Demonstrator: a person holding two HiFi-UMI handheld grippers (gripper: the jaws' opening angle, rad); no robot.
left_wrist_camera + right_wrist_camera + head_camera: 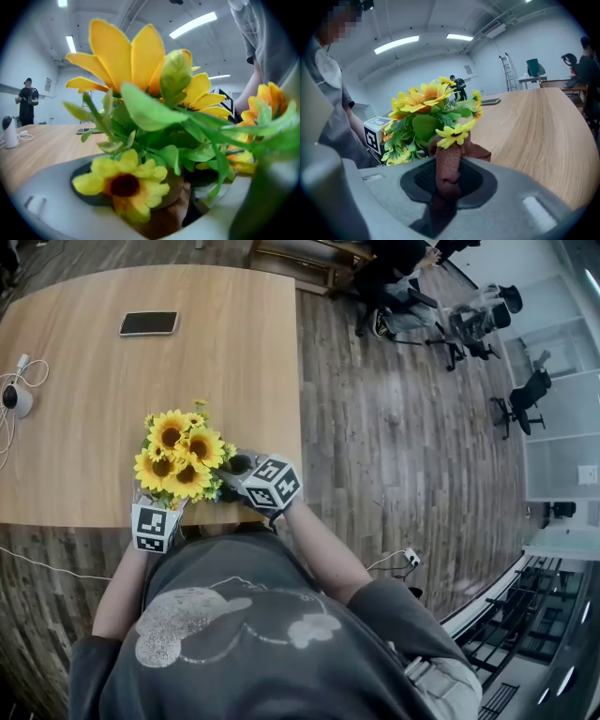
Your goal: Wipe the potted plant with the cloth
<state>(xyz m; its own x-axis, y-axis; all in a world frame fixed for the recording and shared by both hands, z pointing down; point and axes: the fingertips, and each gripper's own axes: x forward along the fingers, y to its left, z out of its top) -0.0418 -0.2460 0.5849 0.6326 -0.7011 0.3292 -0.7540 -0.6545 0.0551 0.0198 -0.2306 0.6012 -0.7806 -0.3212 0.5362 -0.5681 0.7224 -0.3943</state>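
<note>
The potted plant (181, 457), a bunch of yellow sunflowers with green leaves, stands at the near edge of the wooden table (112, 371). My left gripper (159, 507) reaches in under the blooms from the near side. In the left gripper view its jaws stand wide round the brown pot (174, 185), pressed on its sides, with a small flower (123, 183) drooping over the left pad. My right gripper (447, 180) is shut on a brown cloth (449, 157). The cloth's upper end touches a small yellow flower (454, 132) on the plant's right side.
A black phone (148, 322) lies at the far side of the table. A white device with cables (17, 400) sits at the left edge. Office chairs (469, 326) stand on the wooden floor to the right. A person (26, 101) stands in the background.
</note>
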